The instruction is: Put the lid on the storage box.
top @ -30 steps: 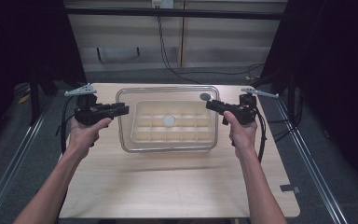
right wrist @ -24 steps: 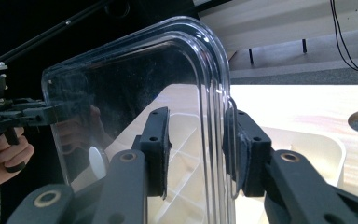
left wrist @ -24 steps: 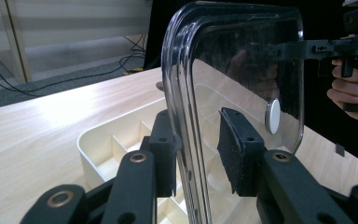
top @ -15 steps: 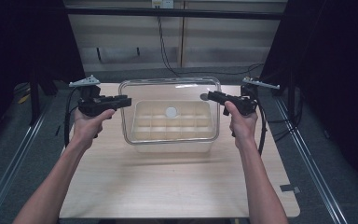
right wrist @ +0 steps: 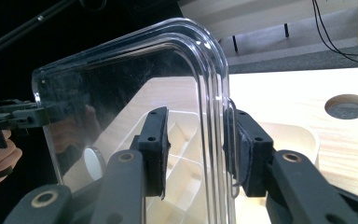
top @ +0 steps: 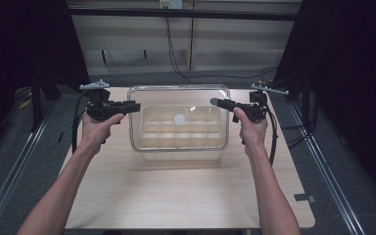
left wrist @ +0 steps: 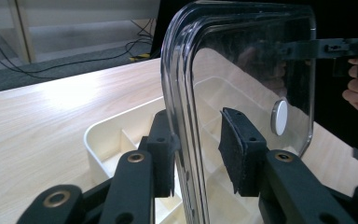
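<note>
A clear plastic lid (top: 176, 98) with a white round knob (top: 179, 119) hangs tilted above a cream compartment tray (top: 181, 154) on the wooden table (top: 176, 196). My left gripper (top: 136, 105) is shut on the lid's left edge, and my right gripper (top: 215, 103) is shut on its right edge. In the left gripper view the lid (left wrist: 251, 70) stands on edge between the pads of that gripper (left wrist: 198, 154), with the tray (left wrist: 102, 135) below. In the right gripper view the rim of the lid (right wrist: 121, 84) sits between the pads of that gripper (right wrist: 196, 149), over the tray (right wrist: 298, 135).
The table has a round hole (right wrist: 347, 106) near its far right corner. A strip of tape (top: 304, 198) lies near the front right. Metal rails run along both sides of the table, and cables trail on the floor behind it.
Both grippers have moved away from the person with the lid in them. The lid has come up off the tray and tilted, its far edge now higher.
</note>
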The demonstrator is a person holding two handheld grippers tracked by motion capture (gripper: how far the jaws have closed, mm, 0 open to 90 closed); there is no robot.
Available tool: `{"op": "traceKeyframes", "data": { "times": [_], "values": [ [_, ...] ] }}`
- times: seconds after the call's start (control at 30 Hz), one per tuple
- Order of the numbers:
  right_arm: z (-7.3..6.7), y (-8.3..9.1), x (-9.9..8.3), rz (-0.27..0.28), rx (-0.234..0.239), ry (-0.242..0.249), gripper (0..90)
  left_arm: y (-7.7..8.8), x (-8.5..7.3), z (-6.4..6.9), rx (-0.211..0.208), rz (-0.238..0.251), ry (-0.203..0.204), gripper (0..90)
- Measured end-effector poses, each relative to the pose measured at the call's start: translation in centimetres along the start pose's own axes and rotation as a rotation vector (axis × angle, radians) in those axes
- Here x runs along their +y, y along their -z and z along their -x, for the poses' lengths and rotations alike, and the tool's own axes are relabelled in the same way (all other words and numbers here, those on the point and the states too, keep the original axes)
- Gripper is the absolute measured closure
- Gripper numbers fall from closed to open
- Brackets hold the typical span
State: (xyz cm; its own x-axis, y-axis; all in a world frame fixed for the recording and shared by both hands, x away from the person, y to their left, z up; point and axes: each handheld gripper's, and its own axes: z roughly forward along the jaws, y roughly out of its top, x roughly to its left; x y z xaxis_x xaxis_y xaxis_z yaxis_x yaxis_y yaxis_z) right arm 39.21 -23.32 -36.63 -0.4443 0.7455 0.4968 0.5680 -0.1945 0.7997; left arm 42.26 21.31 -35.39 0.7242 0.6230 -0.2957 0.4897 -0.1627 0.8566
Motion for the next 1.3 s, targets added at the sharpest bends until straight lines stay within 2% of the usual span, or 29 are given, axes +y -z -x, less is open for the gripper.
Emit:
{"op": "traceKeyframes", "data": {
  "times": [0.07, 0.13, 0.37, 0.53, 0.9, 1.07, 1.3],
  "values": [
    [0.1, -0.2, 0.0, -0.003, -0.008, 0.003, 61.3, -0.4, -0.1, -0.2, 0.015, -0.001, 0.01, 65.7],
    [0.3, -0.4, 0.0, -0.01, -0.019, 0.007, 61.4, -0.8, -0.2, -0.4, 0.008, 0.009, 0.026, 65.1],
    [1.2, -0.4, 0.1, -0.018, -0.029, -0.005, 61.5, -1.7, 0.2, -0.5, 0.007, 0.004, 0.023, 64.4],
    [1.5, -0.6, 0.1, -0.021, -0.028, -0.01, 61.6, -2.1, 0.2, -0.9, 0.0, 0.008, 0.036, 63.9],
    [2.4, -1.8, -0.1, -0.034, -0.038, -0.025, 61.4, -3.1, -0.4, -1.9, 0.031, -0.001, 0.053, 61.5],
    [2.9, -2.4, -0.2, -0.046, -0.063, -0.028, 60.5, -3.6, -0.7, -2.5, 0.051, -0.012, 0.056, 61.7],
    [3.6, -3.5, -0.5, -0.054, -0.089, -0.046, 59.0, -4.3, -1.3, -3.4, 0.044, -0.009, 0.084, 61.5]
  ]
}}
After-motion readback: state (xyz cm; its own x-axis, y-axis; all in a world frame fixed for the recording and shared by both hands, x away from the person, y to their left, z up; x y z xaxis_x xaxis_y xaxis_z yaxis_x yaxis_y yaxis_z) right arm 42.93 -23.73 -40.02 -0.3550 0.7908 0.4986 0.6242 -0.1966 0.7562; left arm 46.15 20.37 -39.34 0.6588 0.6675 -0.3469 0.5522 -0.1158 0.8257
